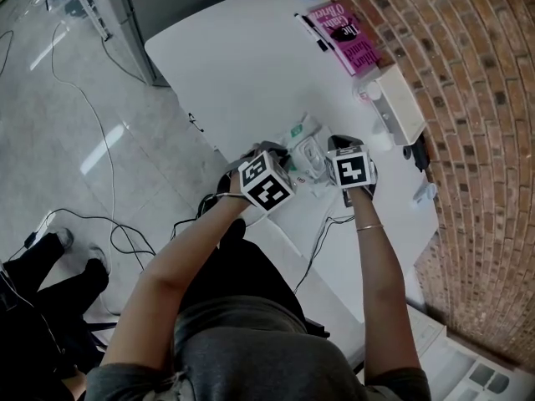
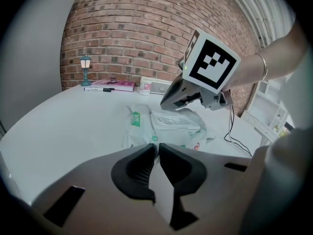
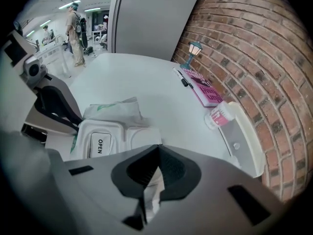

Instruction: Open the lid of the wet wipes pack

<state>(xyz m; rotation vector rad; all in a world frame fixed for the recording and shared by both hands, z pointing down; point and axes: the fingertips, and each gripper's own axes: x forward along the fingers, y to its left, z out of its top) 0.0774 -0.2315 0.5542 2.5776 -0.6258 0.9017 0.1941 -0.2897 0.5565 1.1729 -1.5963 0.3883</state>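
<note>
- at the near edge of the table (image 2: 73,116), in the left gripper view, the wet wipes pack (image 2: 171,126) lies flat. the left gripper (image 2: 157,148) has its jaws closed together, with the tips right at the near rim of the pack. whether film is caught there, i cannot tell. the right gripper (image 2: 166,103) meets the pack from the right side.
- and the right gripper view?
- its jaws are closed too, and crinkled white film of the pack shows pinched between them. beyond them the lid (image 3: 110,131) lies flat, and its label (image 3: 100,144) with the word "open" is at the end toward the left gripper. so i judge that nothing is opened yet: the pack is only held, and the lid end must be taken and lifted.
- is there room for it?
- from the head view, yes. the middle and the far side of the table are bare. along the right edge, by the brick wall (image 1: 468,98), stand a white tray (image 1: 401,107) and a small bottle (image 1: 369,92), with a pink book (image 1: 344,33) near the far corner, all well apart from the pack. the near edge is close, so i would swing the lid toward the bare side.
</note>
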